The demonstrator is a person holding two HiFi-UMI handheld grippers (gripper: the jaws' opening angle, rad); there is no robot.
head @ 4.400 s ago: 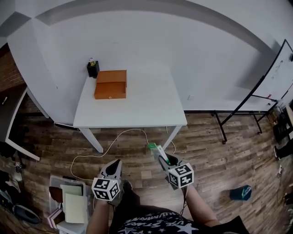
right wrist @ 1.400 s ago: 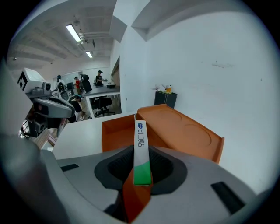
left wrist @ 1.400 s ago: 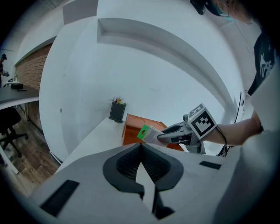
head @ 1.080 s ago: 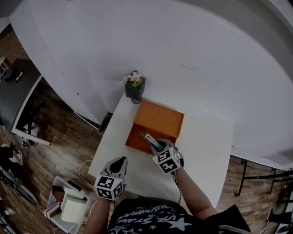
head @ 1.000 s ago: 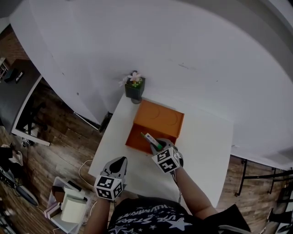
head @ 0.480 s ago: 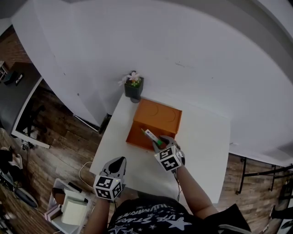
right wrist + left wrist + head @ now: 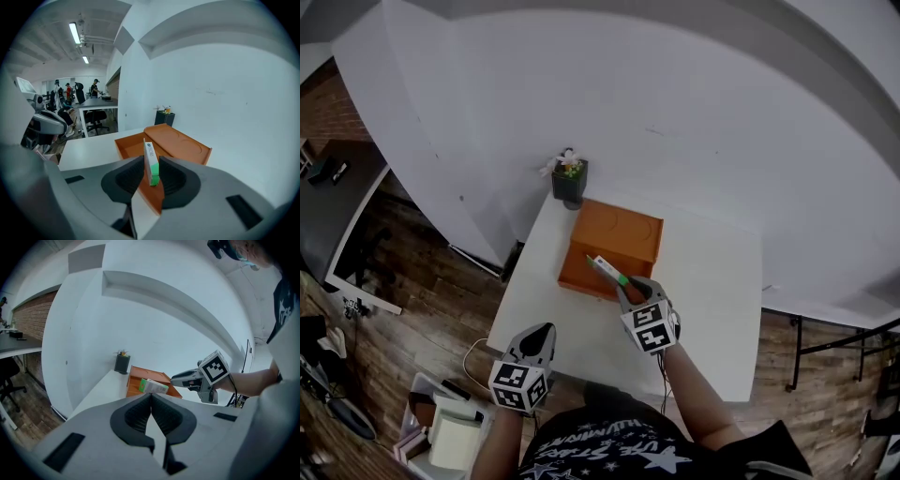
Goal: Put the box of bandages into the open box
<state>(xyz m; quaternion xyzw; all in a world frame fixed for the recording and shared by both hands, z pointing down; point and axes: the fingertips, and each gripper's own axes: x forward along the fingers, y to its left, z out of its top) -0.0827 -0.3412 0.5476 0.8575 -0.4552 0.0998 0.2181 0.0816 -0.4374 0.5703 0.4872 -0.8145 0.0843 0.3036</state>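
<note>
A thin white and green box of bandages (image 7: 151, 165) is clamped between the jaws of my right gripper (image 7: 622, 283), held above the near edge of the open orange box (image 7: 610, 246). The left gripper view shows the bandage box (image 7: 153, 386) out in front of the orange box (image 7: 149, 382). The orange box (image 7: 164, 146) sits near the table's far left corner, its lid lying back toward the wall. My left gripper (image 7: 536, 336) hangs low at the table's near left edge, its jaws pressed together with nothing between them.
A small black pot with a plant (image 7: 568, 178) stands on the white table (image 7: 712, 300) just behind the orange box, by the wall. A storage bin with papers (image 7: 441, 431) rests on the wooden floor at lower left. Desks and chairs with people (image 7: 79, 101) fill the room to the left.
I have walked up to the table since the oldest frame. Over the last second my right gripper carried the bandage box slightly forward over the orange box's near edge; the left gripper stayed low.
</note>
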